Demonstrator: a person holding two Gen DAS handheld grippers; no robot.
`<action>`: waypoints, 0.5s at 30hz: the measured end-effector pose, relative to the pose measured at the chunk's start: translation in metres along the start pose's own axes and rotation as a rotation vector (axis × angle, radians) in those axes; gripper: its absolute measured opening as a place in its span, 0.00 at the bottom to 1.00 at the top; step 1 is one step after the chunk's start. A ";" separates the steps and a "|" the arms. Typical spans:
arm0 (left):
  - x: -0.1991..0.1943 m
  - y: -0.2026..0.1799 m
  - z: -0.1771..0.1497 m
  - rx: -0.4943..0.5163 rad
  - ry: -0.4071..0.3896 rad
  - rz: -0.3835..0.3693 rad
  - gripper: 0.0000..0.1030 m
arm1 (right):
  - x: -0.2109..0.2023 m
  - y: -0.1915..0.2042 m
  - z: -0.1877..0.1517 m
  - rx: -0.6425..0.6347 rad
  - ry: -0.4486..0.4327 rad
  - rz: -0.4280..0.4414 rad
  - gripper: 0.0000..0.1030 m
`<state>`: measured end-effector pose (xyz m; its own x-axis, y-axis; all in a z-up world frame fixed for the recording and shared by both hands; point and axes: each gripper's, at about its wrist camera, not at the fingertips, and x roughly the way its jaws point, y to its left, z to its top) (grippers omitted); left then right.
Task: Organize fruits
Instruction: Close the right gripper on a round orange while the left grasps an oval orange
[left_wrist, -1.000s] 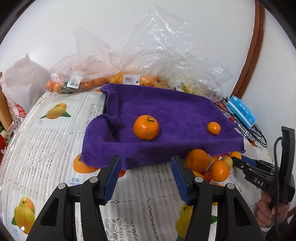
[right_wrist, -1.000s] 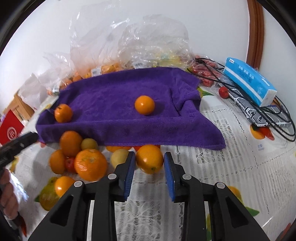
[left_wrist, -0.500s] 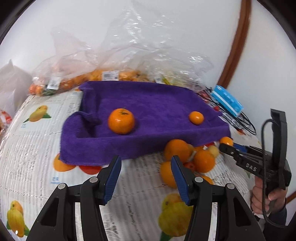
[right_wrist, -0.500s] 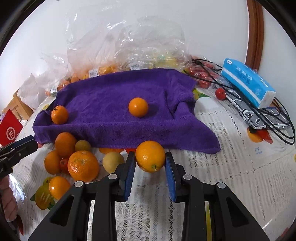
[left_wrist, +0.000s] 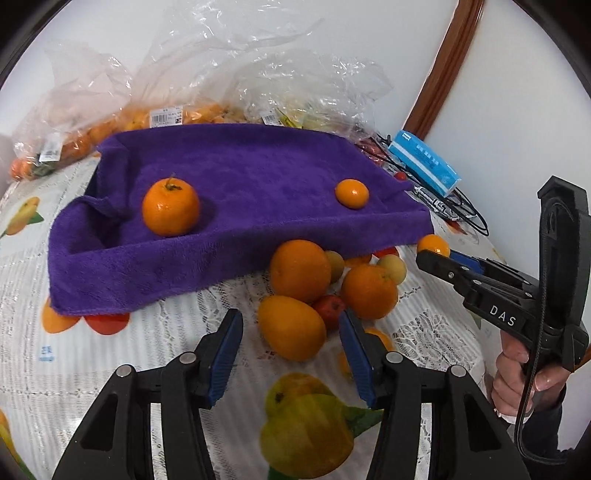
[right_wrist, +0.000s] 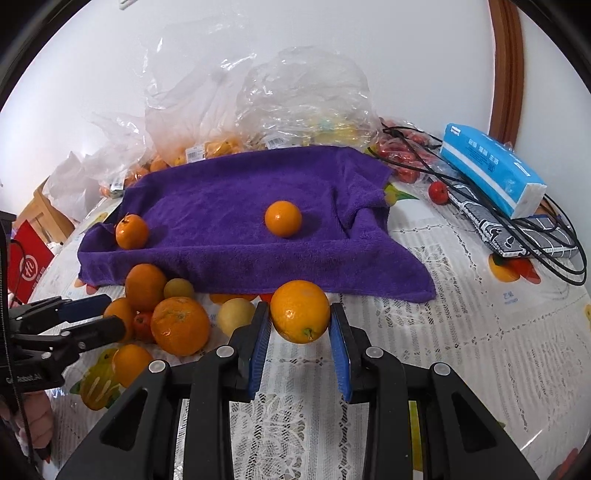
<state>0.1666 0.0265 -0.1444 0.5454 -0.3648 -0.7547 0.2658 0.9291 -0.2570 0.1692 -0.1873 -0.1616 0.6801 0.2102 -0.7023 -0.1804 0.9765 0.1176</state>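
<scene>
A purple towel (left_wrist: 258, 173) (right_wrist: 229, 192) lies on the table with a stemmed orange (left_wrist: 170, 206) (right_wrist: 132, 231) and a smaller orange (left_wrist: 351, 193) (right_wrist: 283, 218) on it. Several oranges and small fruits are heaped in front of it (left_wrist: 300, 270) (right_wrist: 180, 325). My left gripper (left_wrist: 291, 350) (right_wrist: 110, 314) straddles an oval orange fruit (left_wrist: 291, 328) at the heap's near edge. Its jaws are closing, with gaps still showing beside the fruit. My right gripper (right_wrist: 300, 332) (left_wrist: 443, 258) is shut on a round orange (right_wrist: 300, 312) (left_wrist: 433, 243), held just in front of the towel's edge.
Clear plastic bags of fruit (left_wrist: 166, 114) (right_wrist: 295, 110) stand behind the towel against the wall. A blue tissue pack (right_wrist: 491, 173) (left_wrist: 424, 166), black cables (right_wrist: 546, 236) and red tomatoes (right_wrist: 437, 192) lie at the right. A red box (right_wrist: 29, 266) stands at the far left.
My left gripper swung right and came down to the fruit heap, now straddling the oval fruit with narrower jaws. The right gripper keeps its hold on the orange, nearly still.
</scene>
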 end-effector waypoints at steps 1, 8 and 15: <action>0.001 0.001 -0.001 -0.003 0.005 -0.002 0.41 | -0.001 0.001 0.000 -0.003 -0.004 -0.002 0.31; -0.001 0.008 0.002 -0.036 0.004 0.019 0.35 | -0.002 0.001 0.000 -0.004 -0.008 -0.019 0.31; 0.008 -0.001 0.000 0.032 0.020 0.130 0.32 | 0.000 0.001 0.000 -0.001 -0.001 -0.017 0.31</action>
<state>0.1710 0.0228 -0.1504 0.5607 -0.2395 -0.7926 0.2190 0.9661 -0.1370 0.1688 -0.1863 -0.1610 0.6841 0.1936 -0.7032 -0.1696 0.9799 0.1048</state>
